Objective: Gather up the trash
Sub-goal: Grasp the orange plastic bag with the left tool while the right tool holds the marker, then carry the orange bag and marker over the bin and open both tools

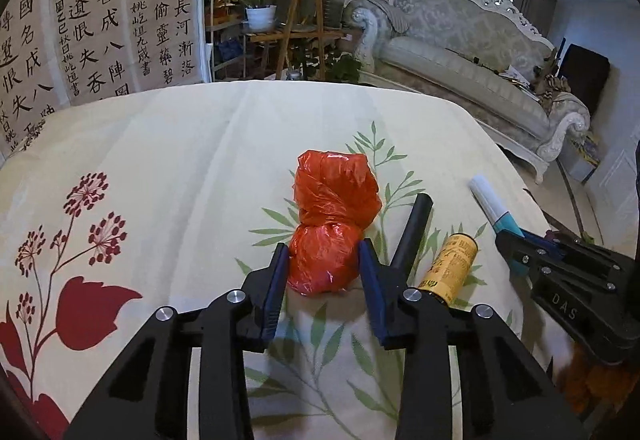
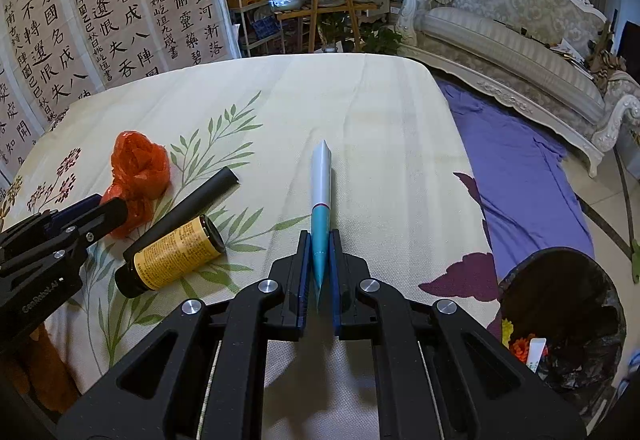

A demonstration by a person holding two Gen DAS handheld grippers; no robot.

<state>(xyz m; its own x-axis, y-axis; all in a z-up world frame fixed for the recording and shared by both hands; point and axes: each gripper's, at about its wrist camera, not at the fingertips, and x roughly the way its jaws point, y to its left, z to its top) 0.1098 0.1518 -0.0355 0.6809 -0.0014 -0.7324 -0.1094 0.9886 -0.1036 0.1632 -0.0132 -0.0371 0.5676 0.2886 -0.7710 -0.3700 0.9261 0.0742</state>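
While our left gripper (image 1: 324, 252) pinches the crumpled red plastic bag (image 1: 334, 216) on the floral tablecloth (image 1: 180, 144) and our right gripper (image 2: 320, 260) clamps the flattened tube (image 2: 321, 200), either could slip before the bin (image 2: 560, 320).

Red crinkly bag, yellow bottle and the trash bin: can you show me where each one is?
red crinkly bag (image 1: 328, 236), left wrist view, the middle of the crumpled plastic.
yellow bottle (image 2: 176, 258), right wrist view, on its yellow label.
trash bin (image 2: 608, 304), right wrist view, on its dark rim.
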